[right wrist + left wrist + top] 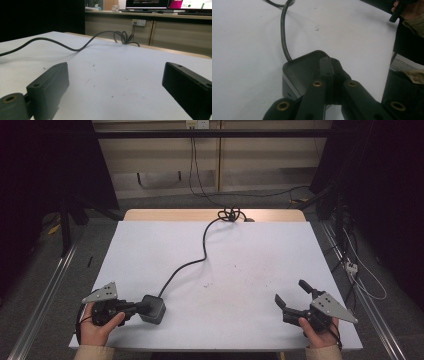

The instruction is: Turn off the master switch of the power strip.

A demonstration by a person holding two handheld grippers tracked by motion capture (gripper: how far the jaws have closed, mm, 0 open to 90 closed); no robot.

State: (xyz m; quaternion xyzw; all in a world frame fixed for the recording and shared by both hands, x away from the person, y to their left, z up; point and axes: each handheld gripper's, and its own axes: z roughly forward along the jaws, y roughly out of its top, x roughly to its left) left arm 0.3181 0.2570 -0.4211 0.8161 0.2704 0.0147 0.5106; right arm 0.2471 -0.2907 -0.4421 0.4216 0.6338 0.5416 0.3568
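A black cube-shaped power box [154, 309] sits near the front left of the white tabletop [250, 250], and its black cable [204, 245] runs toward the far edge. My left gripper [144, 308] is shut, jaws pressed together, with the tips resting against the box. In the left gripper view the closed tips [330, 65] lie on the box's [298, 72] top face, and the cable [283, 37] leaves from its far side. My right gripper [292, 293] stands open over bare table at the front right, nothing between its jaws [115, 82].
The cable [75, 46] ends in a knotted bundle [230, 214] at the table's far wooden edge [175, 215]. A wall socket [139, 22] and monitors [147, 3] are beyond. Metal rails [45, 290] flank the table. A white power strip [351, 267] lies on the floor at right.
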